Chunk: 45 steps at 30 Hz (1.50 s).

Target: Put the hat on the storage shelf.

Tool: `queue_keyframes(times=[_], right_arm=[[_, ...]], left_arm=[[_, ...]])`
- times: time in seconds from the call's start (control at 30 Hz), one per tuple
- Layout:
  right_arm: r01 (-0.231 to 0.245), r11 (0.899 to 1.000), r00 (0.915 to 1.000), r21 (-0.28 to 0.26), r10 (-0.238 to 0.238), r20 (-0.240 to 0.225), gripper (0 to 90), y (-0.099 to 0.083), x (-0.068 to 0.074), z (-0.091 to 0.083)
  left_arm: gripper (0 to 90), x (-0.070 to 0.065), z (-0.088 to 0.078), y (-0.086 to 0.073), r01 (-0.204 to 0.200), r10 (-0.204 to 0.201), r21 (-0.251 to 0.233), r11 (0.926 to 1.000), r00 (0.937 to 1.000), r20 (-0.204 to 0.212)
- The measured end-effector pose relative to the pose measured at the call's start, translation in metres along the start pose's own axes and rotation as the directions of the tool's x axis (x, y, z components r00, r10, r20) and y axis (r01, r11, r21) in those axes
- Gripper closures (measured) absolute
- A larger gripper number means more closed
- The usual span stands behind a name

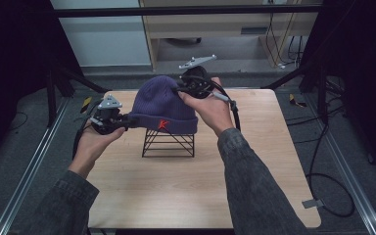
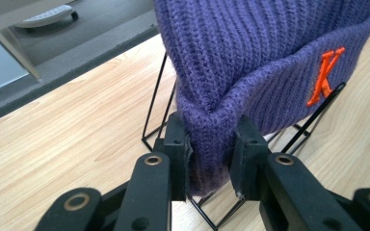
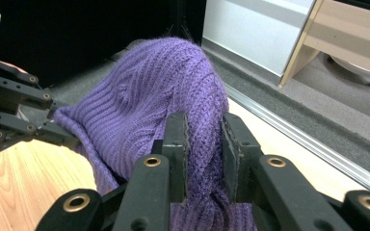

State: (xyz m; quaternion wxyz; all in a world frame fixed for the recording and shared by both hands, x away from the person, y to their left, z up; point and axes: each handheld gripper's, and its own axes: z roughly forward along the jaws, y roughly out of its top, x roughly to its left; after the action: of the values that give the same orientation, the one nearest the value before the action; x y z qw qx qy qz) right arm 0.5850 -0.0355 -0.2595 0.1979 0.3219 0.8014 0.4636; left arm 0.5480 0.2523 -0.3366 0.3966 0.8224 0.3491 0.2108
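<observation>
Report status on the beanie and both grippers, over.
Left gripper shut on purple beanie cuff. Right gripper shut on its crown. Beanie over black wire stand, nothing in the way.

Hat (image 1: pixel 162 104) on stand (image 1: pixel 168 143), mid table (image 1: pixel 176 191); tools either side.

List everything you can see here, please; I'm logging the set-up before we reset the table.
beanie: one, purple knit with an orange letter K on the cuff, sitting over the wire stand at mid-table.
wire stand: one, black, under the beanie.
table: one, light wood top.
cabinet: one, beige wood, on the floor behind the table.
tape strips: two, yellow and black, on the grey floor beside the table.
left claw: one, black, shut on the beanie's cuff at its left edge.
right claw: one, black, shut on the knit at the beanie's far right side.
sleeves: two, grey denim, coming in from the bottom.
</observation>
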Motion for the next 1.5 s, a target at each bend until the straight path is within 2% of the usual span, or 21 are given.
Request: queue_keyframes(times=[0.3,0.47,0.8,0.9,1.0,1.27,1.5], right_arm=[[0.000,1.000,1.0000,0.007,0.000,-0.008,73.8,-0.005,0.004,0.000],[0.011,0.999,0.9998,0.034,-0.011,-0.015,73.7,-0.013,0.006,0.005],[0.010,0.999,0.9996,0.047,-0.008,-0.028,73.9,-0.023,0.008,0.008],[0.016,0.998,0.9993,0.056,-0.014,-0.033,73.9,-0.026,0.011,0.010],[0.024,0.997,0.9991,0.070,-0.021,-0.038,73.9,-0.032,0.014,0.011],[0.015,0.995,0.9987,0.099,-0.010,-0.049,74.1,-0.046,0.015,0.017],[0.026,0.993,0.9981,0.115,-0.019,-0.059,74.1,-0.053,0.018,0.021]], left_arm=[[71.7,0.000,0.003,-0.005,-0.003,0.003,0.011,0.9999,1.0000,-0.001],[71.7,0.002,0.007,-0.012,-0.005,0.005,0.032,0.9995,1.0000,0.003],[71.7,-0.001,0.012,-0.021,-0.007,0.006,0.044,0.9990,0.9999,0.011],[71.4,-0.004,0.014,-0.025,-0.037,0.035,0.053,0.9979,0.9992,0.021],[71.4,-0.005,0.018,-0.031,-0.044,0.043,0.061,0.9971,0.9987,0.028],[71.5,-0.007,0.024,-0.041,-0.030,0.027,0.077,0.9966,0.9991,0.033],[71.4,-0.007,0.029,-0.052,-0.016,0.012,0.086,0.9962,0.9990,0.043]])
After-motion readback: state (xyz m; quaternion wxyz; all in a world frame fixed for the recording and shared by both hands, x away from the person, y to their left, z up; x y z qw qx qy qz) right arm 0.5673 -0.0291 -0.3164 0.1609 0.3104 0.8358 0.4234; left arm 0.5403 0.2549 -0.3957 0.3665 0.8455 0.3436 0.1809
